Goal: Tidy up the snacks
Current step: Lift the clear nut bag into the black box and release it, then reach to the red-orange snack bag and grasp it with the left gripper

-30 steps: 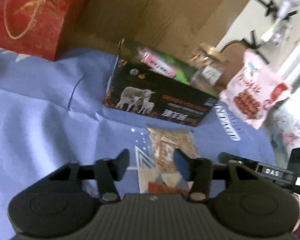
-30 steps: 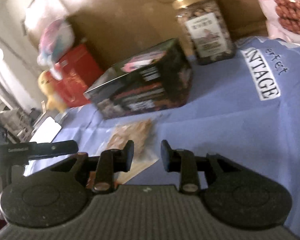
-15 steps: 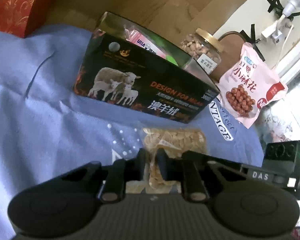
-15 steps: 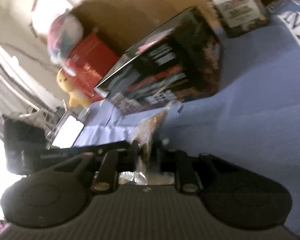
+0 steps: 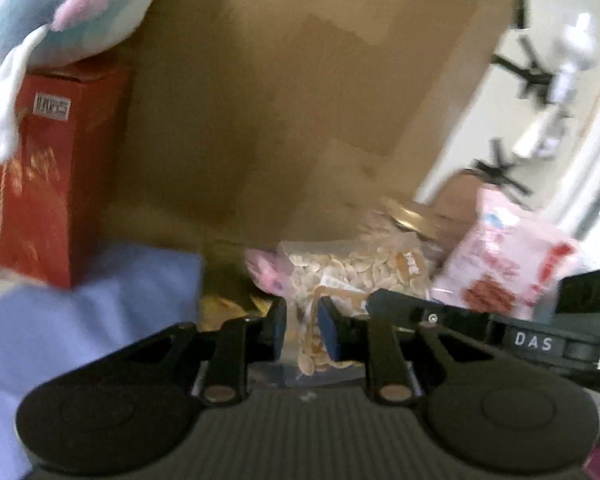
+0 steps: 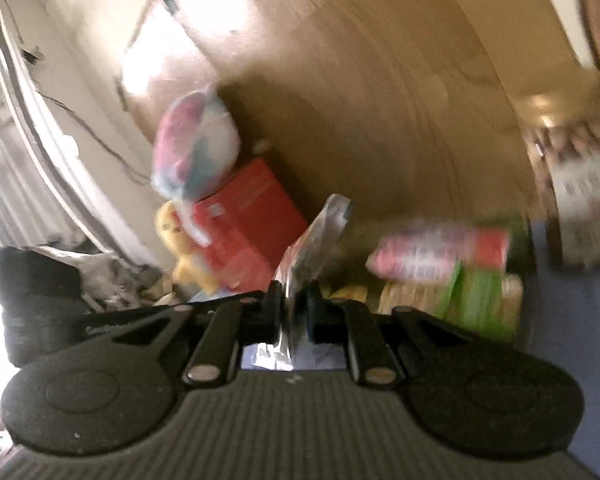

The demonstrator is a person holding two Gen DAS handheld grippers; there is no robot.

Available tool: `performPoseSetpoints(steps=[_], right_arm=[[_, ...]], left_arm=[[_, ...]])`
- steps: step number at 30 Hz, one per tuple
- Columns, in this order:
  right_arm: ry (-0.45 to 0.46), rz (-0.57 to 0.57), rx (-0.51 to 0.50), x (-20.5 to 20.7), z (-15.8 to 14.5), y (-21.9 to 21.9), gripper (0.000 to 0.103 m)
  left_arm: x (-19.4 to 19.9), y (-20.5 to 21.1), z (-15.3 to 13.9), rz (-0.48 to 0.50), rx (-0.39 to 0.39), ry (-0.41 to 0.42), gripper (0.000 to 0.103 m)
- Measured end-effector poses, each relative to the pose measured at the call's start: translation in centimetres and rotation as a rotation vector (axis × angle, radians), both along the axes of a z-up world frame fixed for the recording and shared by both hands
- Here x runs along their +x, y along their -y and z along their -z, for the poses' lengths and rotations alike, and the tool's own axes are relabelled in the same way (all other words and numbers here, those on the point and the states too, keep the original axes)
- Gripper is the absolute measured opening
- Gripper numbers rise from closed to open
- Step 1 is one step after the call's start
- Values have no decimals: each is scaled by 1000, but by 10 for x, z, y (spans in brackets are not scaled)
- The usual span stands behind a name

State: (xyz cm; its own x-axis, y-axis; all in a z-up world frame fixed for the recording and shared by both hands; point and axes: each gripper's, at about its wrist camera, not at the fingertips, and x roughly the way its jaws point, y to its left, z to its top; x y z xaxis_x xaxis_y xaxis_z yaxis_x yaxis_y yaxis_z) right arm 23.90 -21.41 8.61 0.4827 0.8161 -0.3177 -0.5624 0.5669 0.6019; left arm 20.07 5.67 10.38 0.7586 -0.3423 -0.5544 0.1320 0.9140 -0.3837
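Note:
A clear bag of pale seeds (image 5: 356, 268) hangs lifted off the blue cloth (image 5: 80, 304), held from both sides. My left gripper (image 5: 302, 326) is shut on its lower left part. My right gripper (image 6: 294, 312) is shut on the bag's other edge (image 6: 320, 236), seen edge-on there. In the left wrist view the right gripper's body (image 5: 540, 340) shows just right of the bag. Behind the bag lies the open snack box with a pink packet (image 6: 440, 256) and a green one (image 6: 476, 300) inside. Both views are motion-blurred.
A pink snack bag (image 5: 512, 264) and a gold-lidded jar (image 5: 412, 216) stand at the back right. A red gift box (image 5: 32, 184) with a plush toy (image 5: 60, 12) on top is at the left. A big cardboard box (image 5: 280, 100) closes the back.
Both grippers went from open to shut on the seed bag, which lay flat on the cloth. They have since lifted it up and toward the snack box.

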Motion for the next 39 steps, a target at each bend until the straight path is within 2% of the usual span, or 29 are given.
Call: performPoseSetpoints(steps=[1,2,3,4,5,7,13,16,18,22,26,30,31,33,36,37,39], right_arm=[[-1,2,-25,11,2,-8,16],[-5,-1,-65,21,7,-20,22],[-6,-10,-106,28,12,-28,36],[-12,-13,-165,34,20,-39,47],[-13,11,-222,37,25,-44,50],[15,53,-292,35,27,-43,50],[81,188,-233,-3,9,-1,50],[68,171,-195,-25,6,10,50],[62,154,-205,-38,6,14,49],[5,38,-147,-78,16,22,50],[-82,-32,-156,-126,46,40,50],[-50,-80,-229,-178,62,46,50],[-74,-82,-228,-185,67,47,50],[-144,-76,-204,-190,76,47,50],[-192,-39,-126,-186,80,53,50],[-211,-37,-99,-182,83,54,49],[-257,-32,-54,-171,88,52,46]], left_arm=[[8,-2,4,-10,16,-8,21],[17,-2,10,-21,46,-21,24],[21,0,14,-39,77,-30,30],[22,2,17,-56,102,-30,30],[20,2,19,-64,117,-23,30],[12,-3,20,-61,95,-12,31],[-26,-17,10,-67,63,27,31],[-46,-17,8,-58,39,27,31],[-66,-20,11,-39,5,23,33],[-113,-21,33,-10,-7,-34,37],[-140,-22,64,41,-73,-161,37],[-150,-10,78,76,-70,-196,39],[-148,-7,78,85,-72,-198,43],[-141,2,80,117,-90,-206,43],[-134,16,82,123,-64,-200,38],[-134,18,83,127,-72,-206,33],[-131,21,86,119,-84,-223,32]])
